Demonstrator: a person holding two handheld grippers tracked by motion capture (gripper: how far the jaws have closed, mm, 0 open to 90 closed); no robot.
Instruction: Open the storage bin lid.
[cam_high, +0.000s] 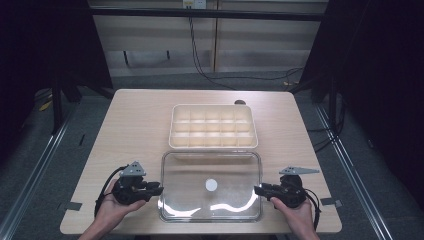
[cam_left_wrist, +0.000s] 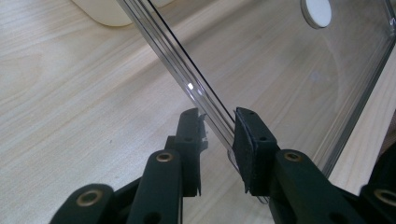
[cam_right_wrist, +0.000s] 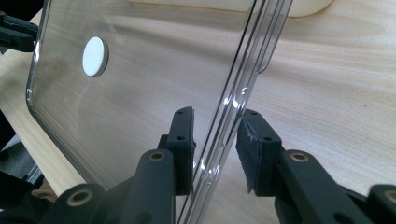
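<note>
Here, on a light wooden table (cam_high: 135, 120), a person is working a clear plastic lid (cam_high: 210, 170) from both ends with a pair of hand-held tools. At the left, the left hand (cam_high: 111, 210) is holding the left gripper (cam_high: 159, 189) against the lid's left edge; in the left gripper view its black jaws are standing narrowly apart with the ridged rim of the lid (cam_left_wrist: 196, 88) running between them, the right-hand pad (cam_left_wrist: 245, 149) lying against the rim and the other pad just clear of it. The lid is lying flat on the near half of the table, a small white round sticker (cam_high: 211, 184) showing at its middle. Just beyond its far edge is sitting a cream compartment tray (cam_high: 213, 126), divided into rows of small cells. At the right, the right hand (cam_high: 299, 216) is bringing the right gripper (cam_high: 256, 189) to the lid's right edge; in the right gripper view the rim (cam_right_wrist: 233, 107) is passing between the jaws, which are standing a little apart with a gap on either side of the plastic.
</note>
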